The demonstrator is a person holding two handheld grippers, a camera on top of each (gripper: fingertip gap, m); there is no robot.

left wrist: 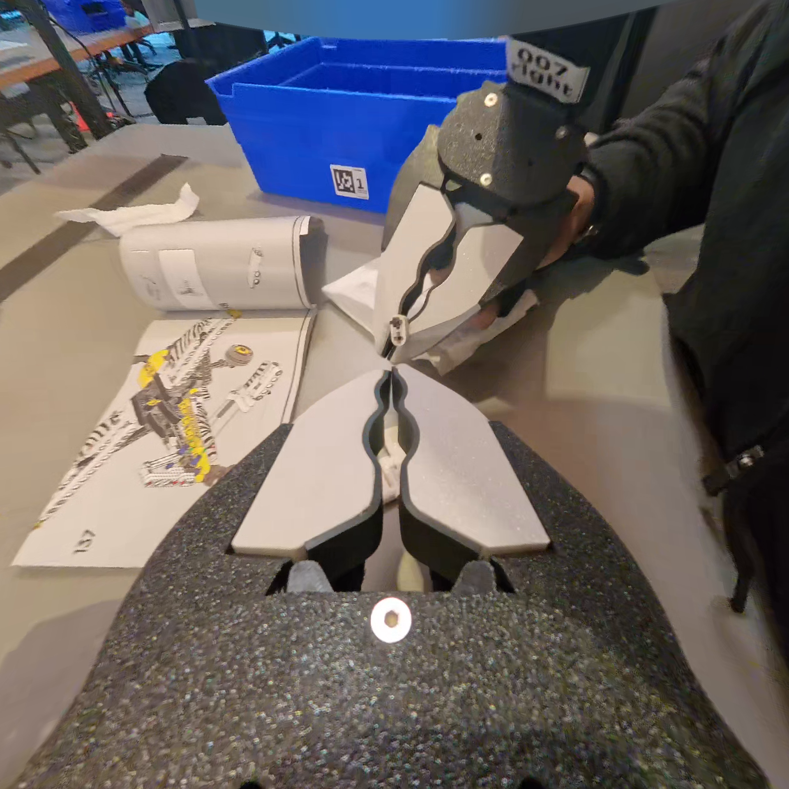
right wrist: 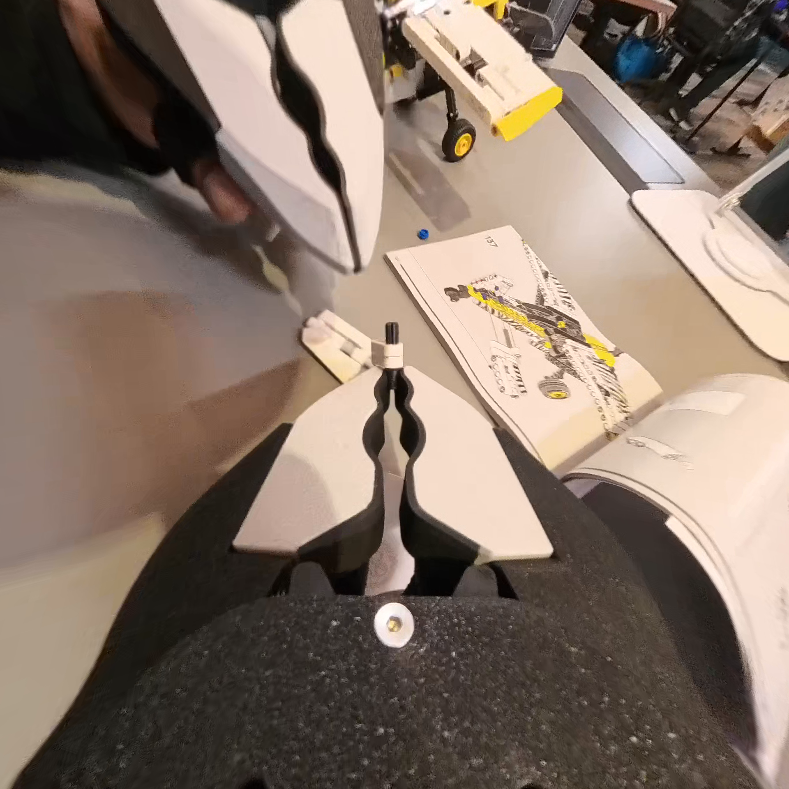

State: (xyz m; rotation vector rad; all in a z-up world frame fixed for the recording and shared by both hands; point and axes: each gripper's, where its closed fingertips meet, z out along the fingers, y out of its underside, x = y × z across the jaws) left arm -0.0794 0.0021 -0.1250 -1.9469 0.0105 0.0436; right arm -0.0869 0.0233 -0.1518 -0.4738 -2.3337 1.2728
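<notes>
My right gripper is shut on a thin black axle that sticks out past its fingertips and carries a small white connector. The left wrist view shows the same gripper, pointing down with the white connector at its tips. My left gripper is shut, tip to tip with the right one, with nothing visible between its pads. It also shows in the right wrist view, shut, above the table. A flat white piece lies on the table just beyond the axle.
An open instruction booklet lies on the grey table, its other half curled over. A blue bin stands behind. A white and yellow wheeled model, a small blue piece and crumpled tissue lie around.
</notes>
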